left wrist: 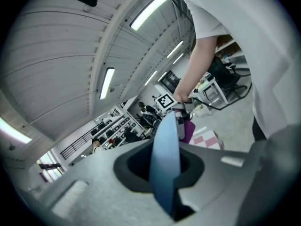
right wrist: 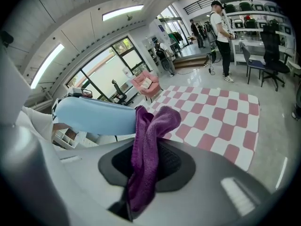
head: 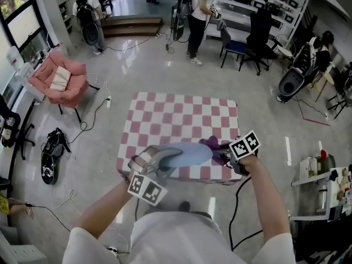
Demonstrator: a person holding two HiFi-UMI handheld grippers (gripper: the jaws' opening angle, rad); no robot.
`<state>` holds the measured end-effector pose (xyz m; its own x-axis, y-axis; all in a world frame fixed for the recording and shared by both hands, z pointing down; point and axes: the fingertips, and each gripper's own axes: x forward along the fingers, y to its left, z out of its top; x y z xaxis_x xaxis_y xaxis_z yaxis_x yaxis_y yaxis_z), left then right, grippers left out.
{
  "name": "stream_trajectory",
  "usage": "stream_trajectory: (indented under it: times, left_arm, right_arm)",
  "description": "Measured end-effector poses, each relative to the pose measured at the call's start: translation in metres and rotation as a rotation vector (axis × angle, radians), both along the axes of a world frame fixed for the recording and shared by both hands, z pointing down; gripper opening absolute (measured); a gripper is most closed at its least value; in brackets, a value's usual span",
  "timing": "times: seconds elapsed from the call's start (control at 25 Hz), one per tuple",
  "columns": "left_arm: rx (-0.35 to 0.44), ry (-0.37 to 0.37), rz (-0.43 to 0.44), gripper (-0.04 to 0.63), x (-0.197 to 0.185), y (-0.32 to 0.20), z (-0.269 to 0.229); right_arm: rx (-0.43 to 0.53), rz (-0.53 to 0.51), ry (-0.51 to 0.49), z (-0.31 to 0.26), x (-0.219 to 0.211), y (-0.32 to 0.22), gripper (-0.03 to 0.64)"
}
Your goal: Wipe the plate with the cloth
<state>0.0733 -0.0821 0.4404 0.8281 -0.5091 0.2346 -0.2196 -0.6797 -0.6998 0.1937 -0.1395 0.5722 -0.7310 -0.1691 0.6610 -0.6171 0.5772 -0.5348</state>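
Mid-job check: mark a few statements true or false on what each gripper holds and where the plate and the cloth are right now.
1. The left gripper is clamped on the rim of the blue plate. True.
2. The right gripper holds a white cloth. False: the cloth is purple.
3. The plate lies flat on the checkered table. False: it is held up above the table in the left gripper.
4. The cloth is up against the end of the plate farthest from the left gripper. True.
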Motion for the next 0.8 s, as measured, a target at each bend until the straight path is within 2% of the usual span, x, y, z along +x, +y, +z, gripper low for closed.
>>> stream_trajectory:
  times: [0.16, 0.36, 0.52, 0.8]
  left_arm:
    - [-0.033, 0.029, -0.063, 0.036, 0.008, -0.007, 0.003]
    - [-0.113, 0.084, -0.147, 0.035, 0.017, -0.016, 0.009]
    - [-0.157, 0.102, -0.188, 0.037, 0.022, -0.018, 0.019]
    - [-0.263, 0.150, -0.239, 0.037, 0.020, -0.026, 0.029]
  right_arm:
    - [0.034, -0.005, -0.009, -0.001, 0.011, -0.001, 0.081]
    - [0.060, -0.040, -0.016, 0.004, 0.020, 0.002, 0.081]
    - [0.102, -0.062, -0.005, 0.009, 0.023, 0.003, 0.081]
    - [0.129, -0.029, -0.020, 0.019, 0.027, 0.000, 0.081]
